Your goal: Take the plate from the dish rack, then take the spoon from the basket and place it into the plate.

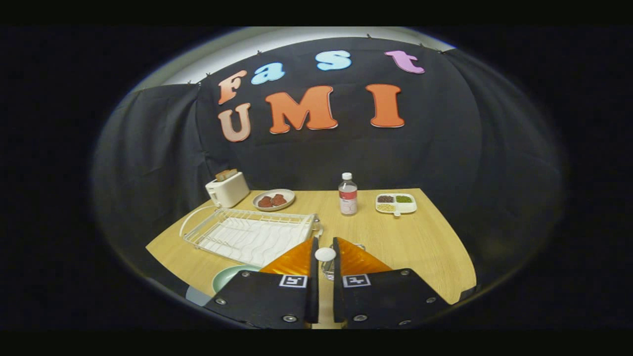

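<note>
My gripper (325,247) is shut on a white spoon (325,254), whose rounded end shows between the two fingertips. Just under the spoon, bits of a wire basket (328,271) show in the gap between the fingers, the rest hidden behind them. A pale green plate (228,278) lies flat on the wooden table (410,247), beside the left finger and partly covered by it. The white wire dish rack (249,233) stands ahead to the left with nothing in its slots.
At the back of the table stand a white toaster (227,189), a plate of brown food (273,200), a clear bottle (347,194) and a divided white tray of grains (395,203). Bare wood lies to the right of the fingers.
</note>
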